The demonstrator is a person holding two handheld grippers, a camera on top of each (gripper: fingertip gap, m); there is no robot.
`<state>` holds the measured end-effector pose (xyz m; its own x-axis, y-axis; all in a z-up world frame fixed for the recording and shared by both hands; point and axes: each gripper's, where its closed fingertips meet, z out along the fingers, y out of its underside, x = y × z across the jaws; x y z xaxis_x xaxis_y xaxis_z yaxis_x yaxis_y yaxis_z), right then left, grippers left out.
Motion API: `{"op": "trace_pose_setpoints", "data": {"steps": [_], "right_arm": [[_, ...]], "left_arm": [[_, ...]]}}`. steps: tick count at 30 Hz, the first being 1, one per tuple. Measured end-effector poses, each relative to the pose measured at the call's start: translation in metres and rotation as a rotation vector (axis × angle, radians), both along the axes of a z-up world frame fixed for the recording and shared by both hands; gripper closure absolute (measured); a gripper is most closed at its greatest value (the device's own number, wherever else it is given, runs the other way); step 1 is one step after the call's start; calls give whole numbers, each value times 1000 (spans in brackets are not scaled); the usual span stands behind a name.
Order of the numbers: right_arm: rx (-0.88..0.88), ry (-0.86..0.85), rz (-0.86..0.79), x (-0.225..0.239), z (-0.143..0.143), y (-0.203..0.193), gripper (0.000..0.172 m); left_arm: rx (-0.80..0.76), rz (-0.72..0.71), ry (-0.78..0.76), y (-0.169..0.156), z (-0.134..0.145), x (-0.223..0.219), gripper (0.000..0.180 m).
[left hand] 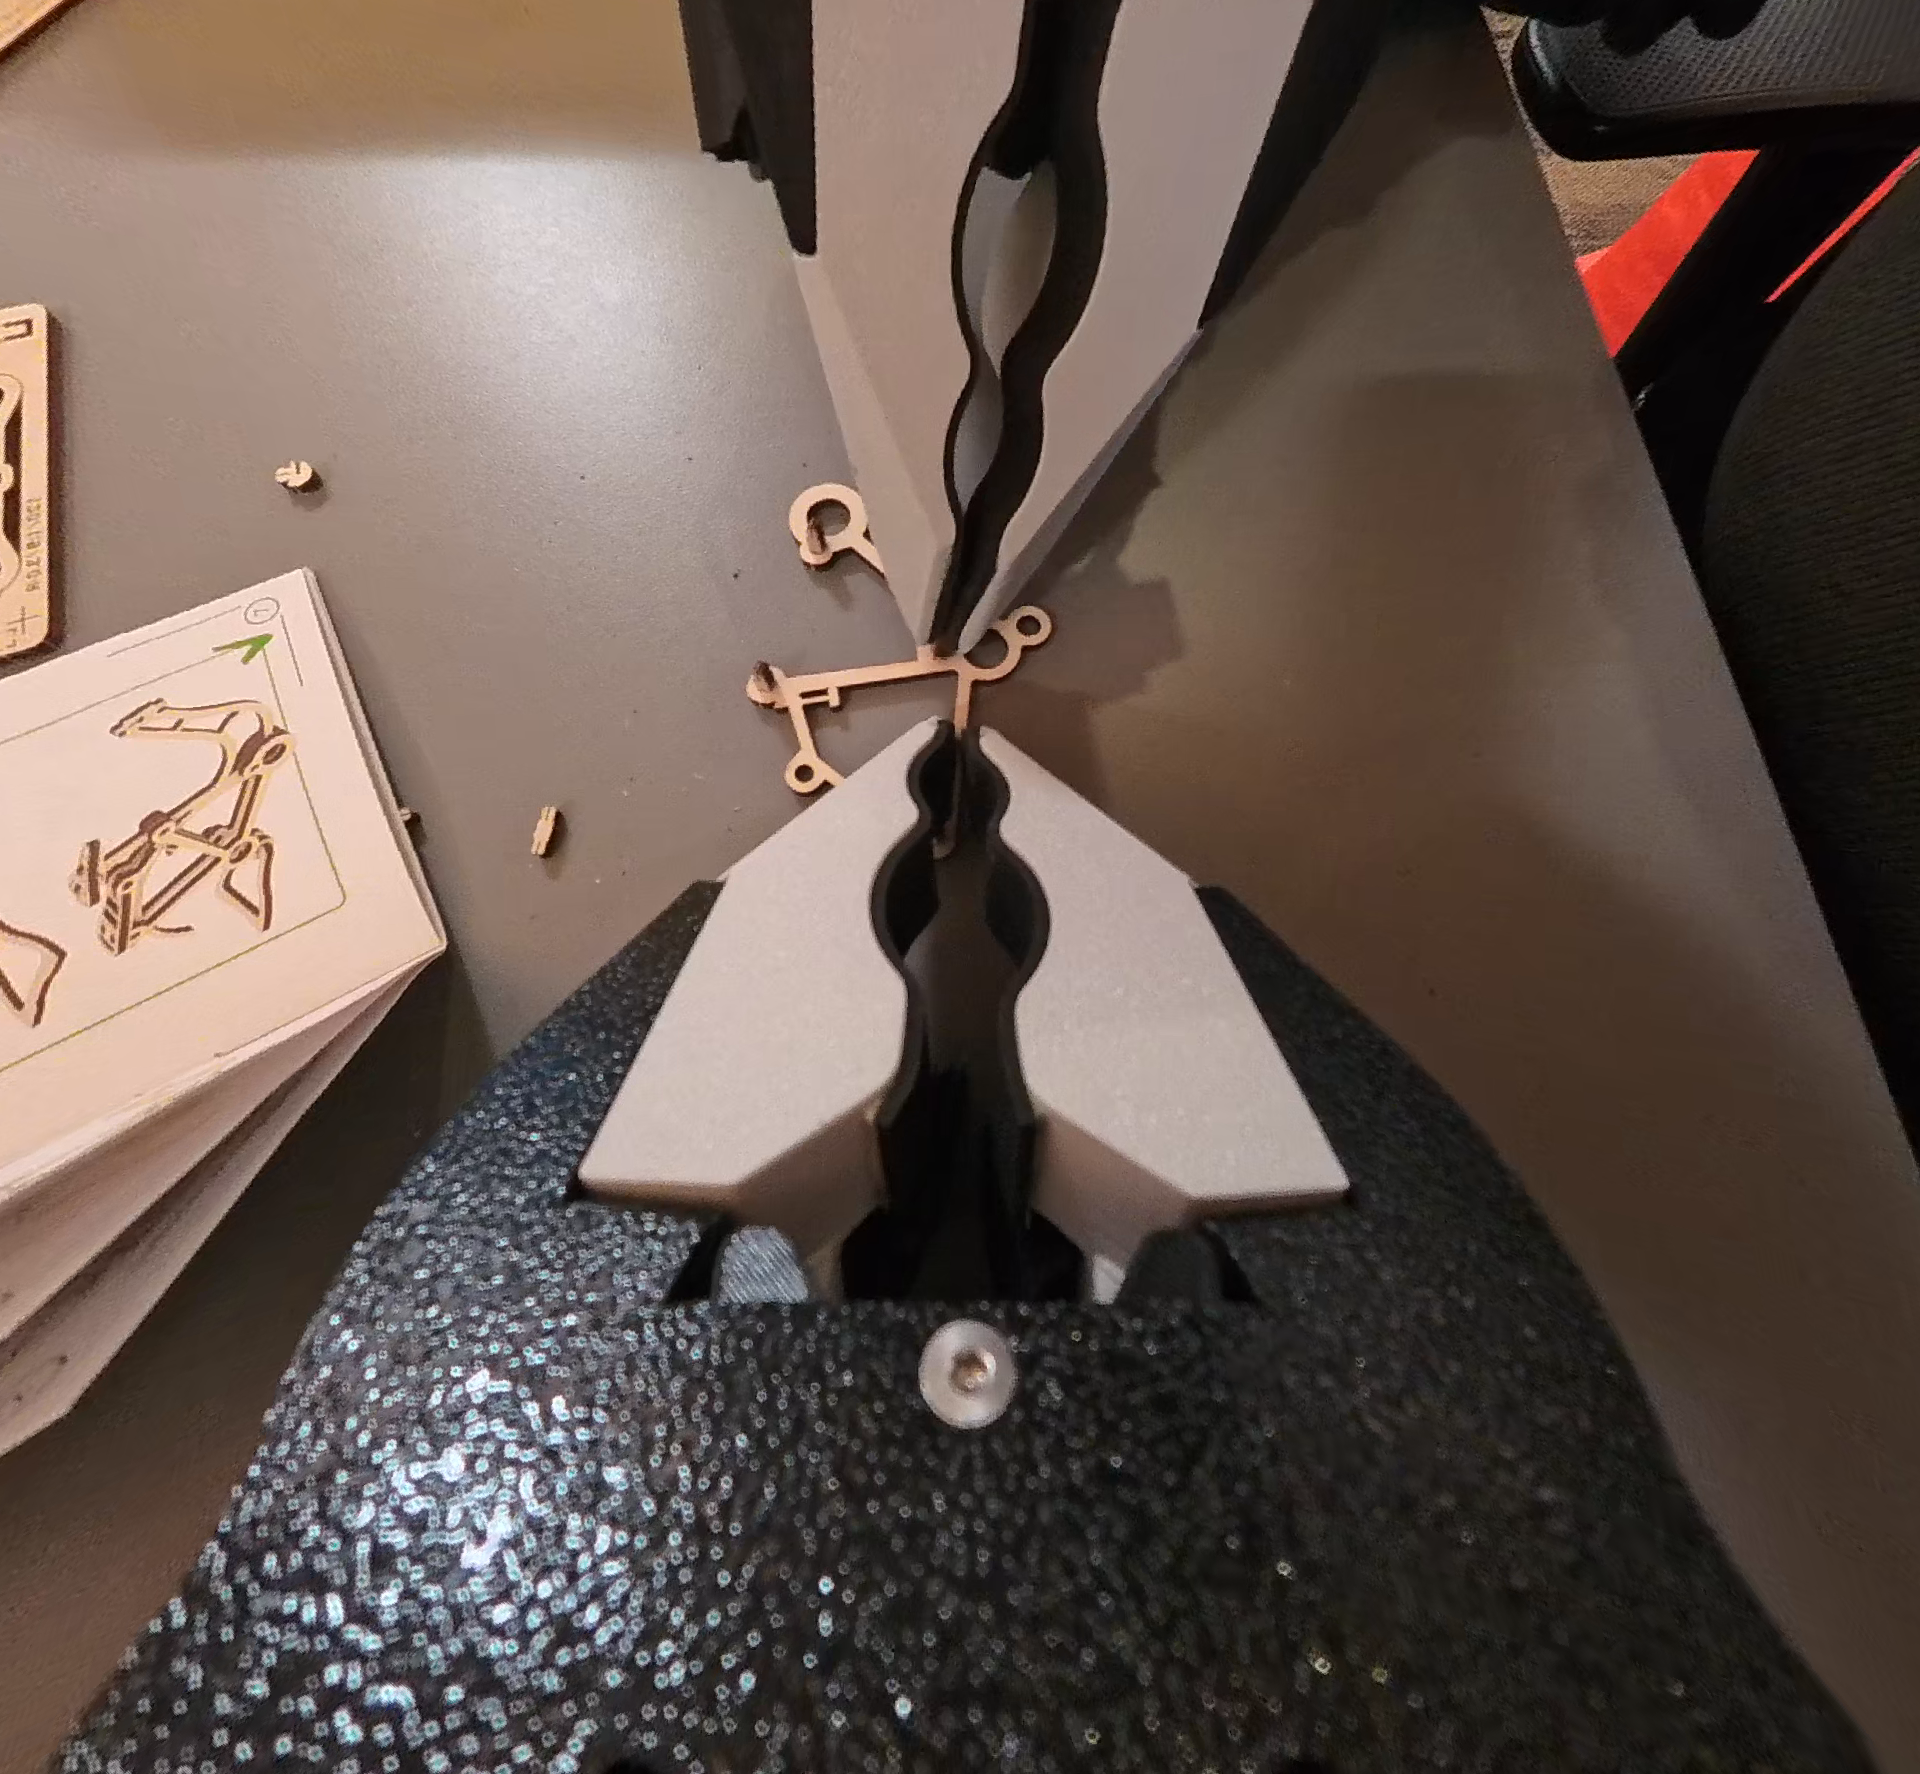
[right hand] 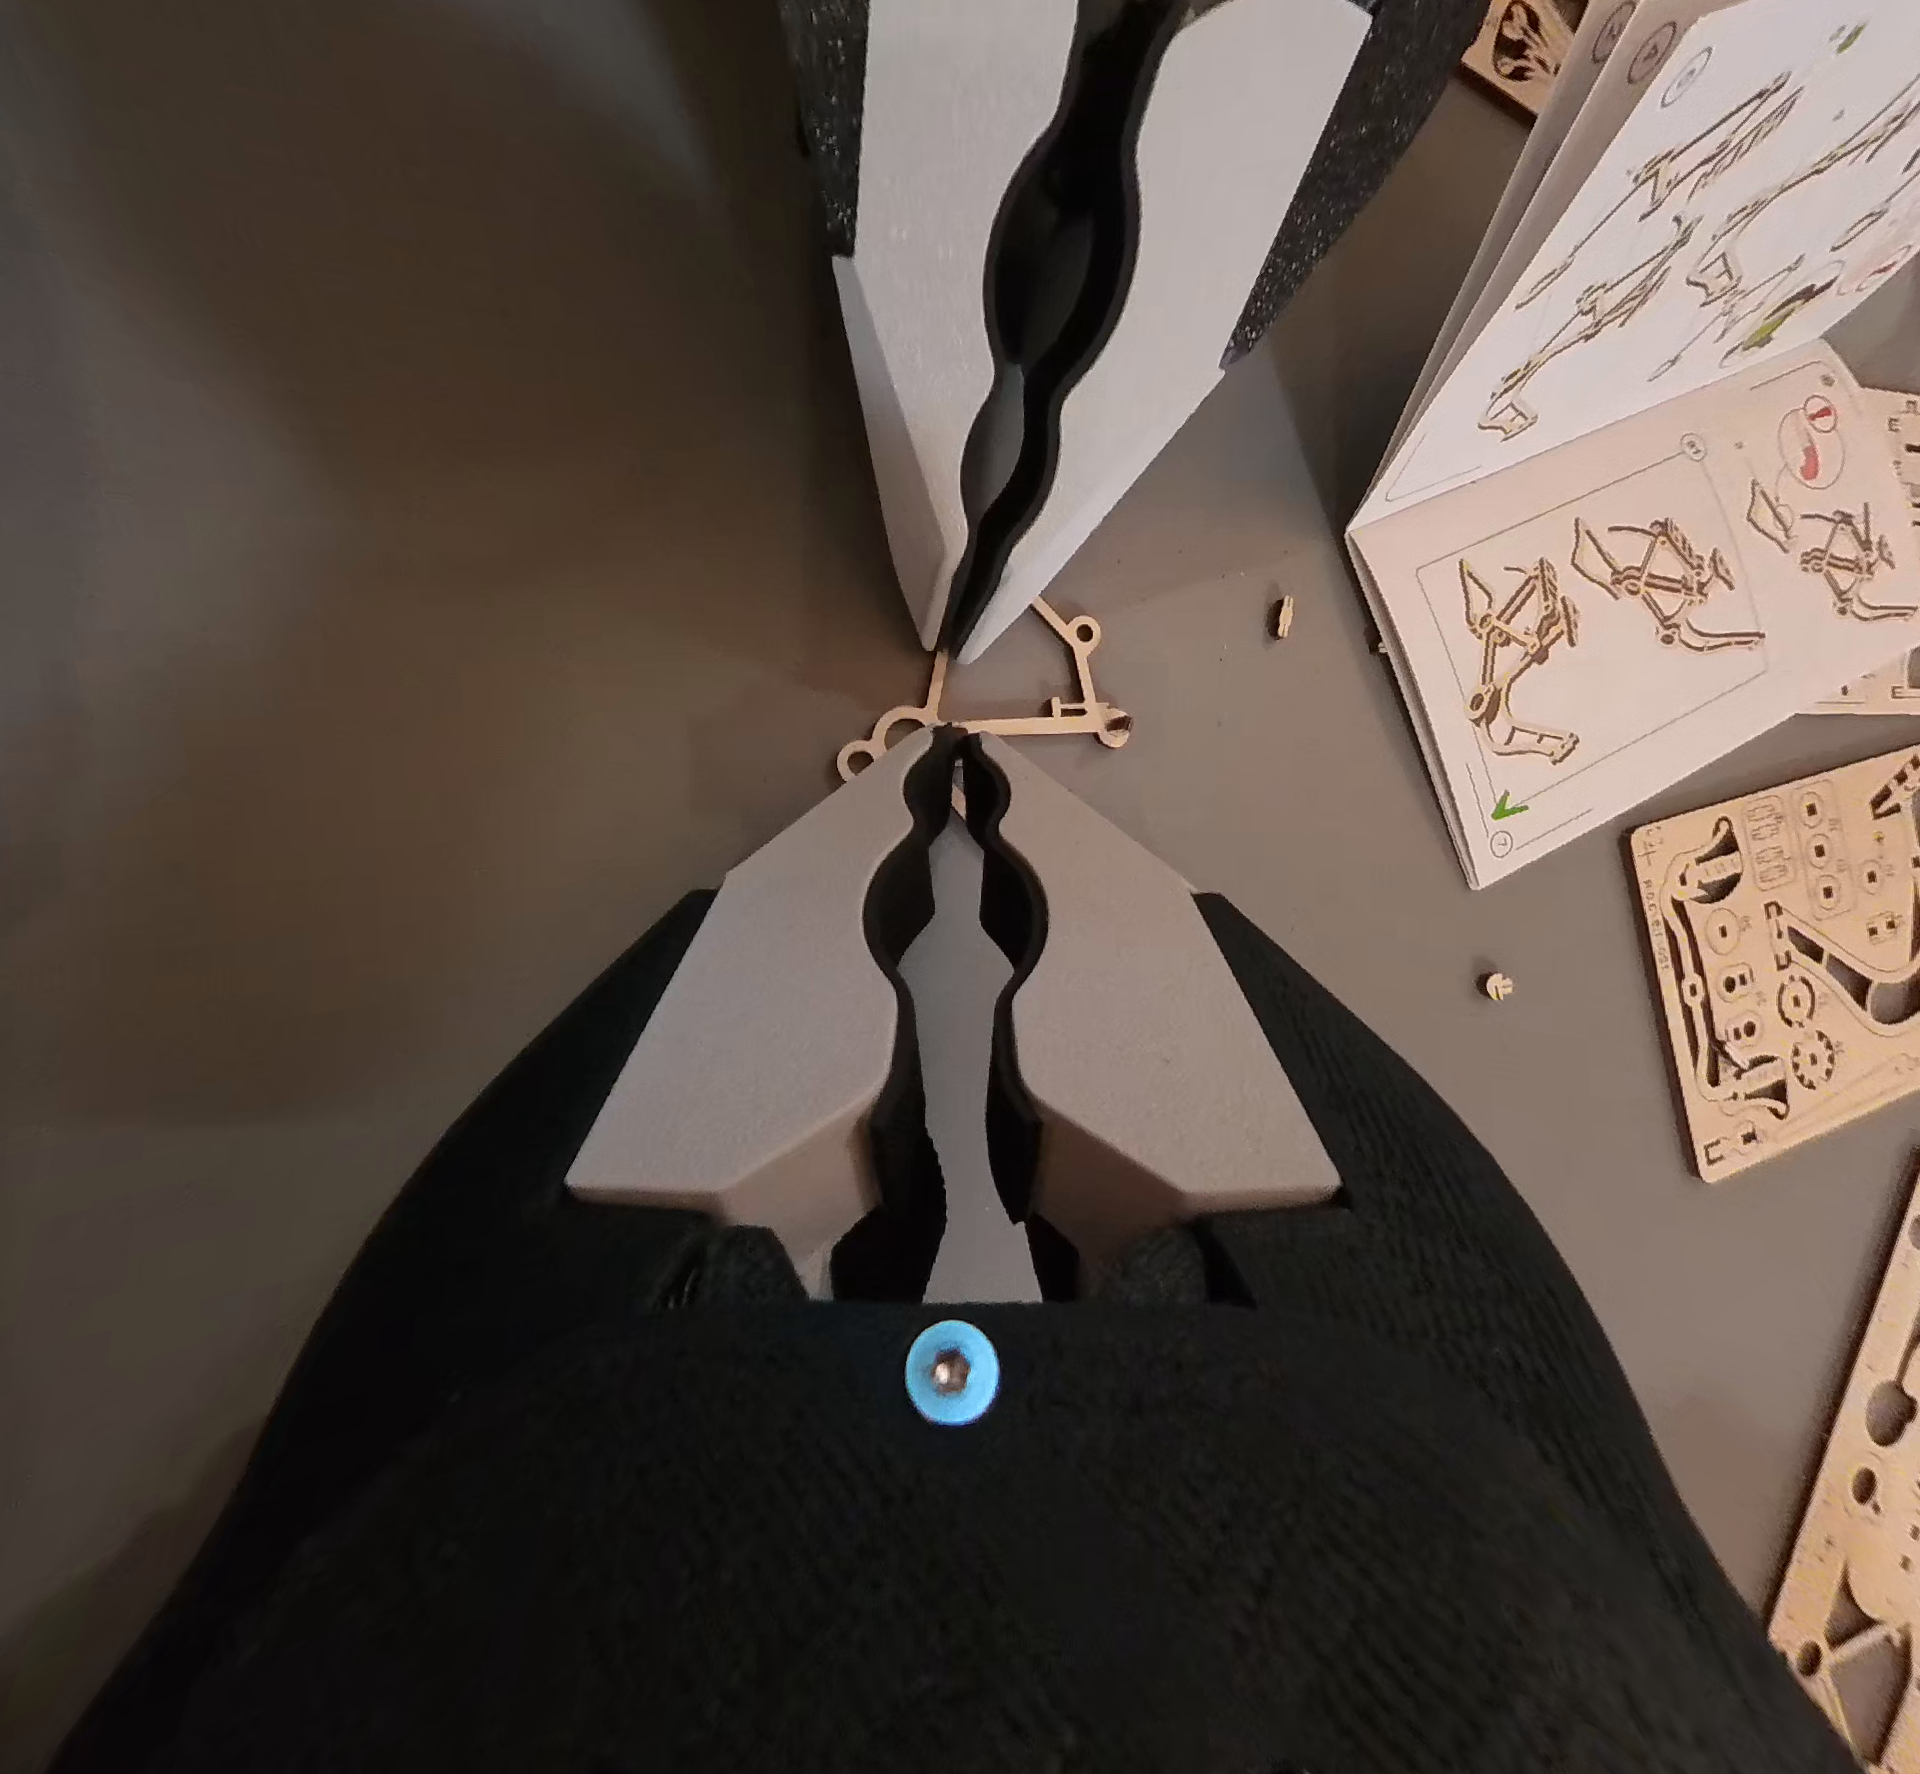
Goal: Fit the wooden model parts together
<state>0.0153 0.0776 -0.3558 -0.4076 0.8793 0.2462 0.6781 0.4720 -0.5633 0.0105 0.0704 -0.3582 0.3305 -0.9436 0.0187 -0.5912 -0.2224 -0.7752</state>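
A thin wooden frame part (left hand: 862, 675) with ring ends lies just above the grey table (left hand: 520, 270), held between both grippers. My left gripper (left hand: 954, 737) is shut on its short strut; the strut runs in between the pads. My right gripper (left hand: 948, 646) comes from the far side and is shut on the part's top edge beside the double ring. In the right wrist view my right gripper (right hand: 943, 737) pinches the part (right hand: 1023, 725) at its junction, and the left gripper (right hand: 948, 654) grips the strut's end. A small peg (left hand: 764, 680) sits in the part's far end.
A second ring-shaped wooden part (left hand: 826, 529) lies just beyond. Loose pegs (left hand: 296, 474) (left hand: 545, 831) lie on the table. An open instruction booklet (right hand: 1610, 581) and punched wooden sheets (right hand: 1787, 966) lie beside it. The table edge and a chair (left hand: 1818, 581) are on the other side. Both grippers' tips are close together, under 4 cm apart.
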Motion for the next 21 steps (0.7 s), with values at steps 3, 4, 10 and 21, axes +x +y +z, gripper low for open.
{"op": "trace_pose_setpoints", "data": {"steps": [3,4,10,21], "right_arm": [[41,-18,-5,0,0,0,172],[41,-22,-6,0,0,0,172],[-58,-27,-26,1,0,-1,172],[-141,18,-28,-1,1,-1,171]], "left_arm": [[0,-2,1,0,0,0,180],[0,-2,1,0,0,0,180],[0,0,0,0,0,0,180],[1,3,-1,0,0,0,180]]}}
